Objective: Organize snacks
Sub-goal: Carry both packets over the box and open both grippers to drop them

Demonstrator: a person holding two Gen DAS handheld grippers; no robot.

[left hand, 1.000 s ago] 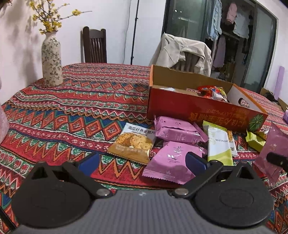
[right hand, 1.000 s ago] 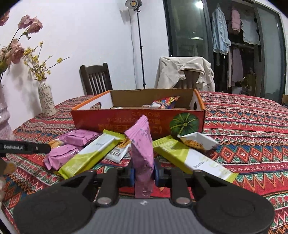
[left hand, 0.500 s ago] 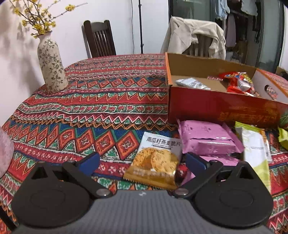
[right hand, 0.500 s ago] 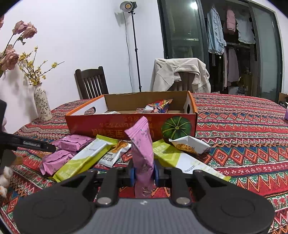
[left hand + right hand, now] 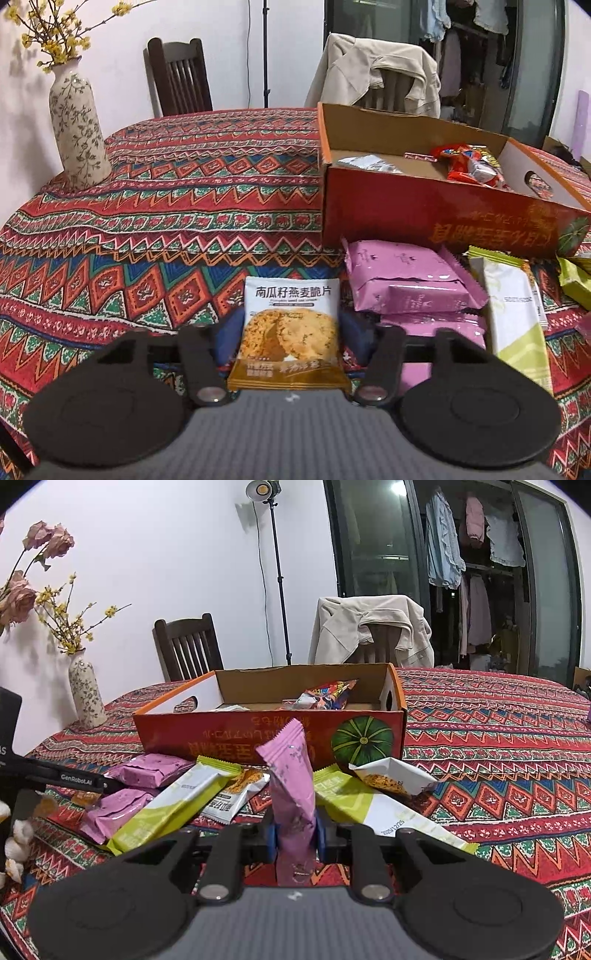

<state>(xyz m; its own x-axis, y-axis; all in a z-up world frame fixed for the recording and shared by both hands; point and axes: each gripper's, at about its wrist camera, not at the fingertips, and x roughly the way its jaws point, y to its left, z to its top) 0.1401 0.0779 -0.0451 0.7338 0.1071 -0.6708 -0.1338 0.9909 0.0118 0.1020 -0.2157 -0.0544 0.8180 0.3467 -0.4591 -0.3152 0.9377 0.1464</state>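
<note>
Since a second ago the left gripper (image 5: 290, 334) has slid over the tablecloth (image 5: 166, 229), and its jaws have just been closing onto the oat crisp packet (image 5: 290, 325), now pinched between the blue pads. Right gripper (image 5: 295, 836) stays clamped on an upright pink wrapper (image 5: 293, 797). Pink packets (image 5: 410, 284) and a green-white bar (image 5: 511, 314) lie just beside, before the orange box (image 5: 424, 210), which holds red candies (image 5: 469, 166).

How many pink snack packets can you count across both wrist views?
3. The upright packet is clamped in the right gripper. The far packet and the near packet lie on the tablecloth before the orange box. More may be hidden inside the box.
</note>
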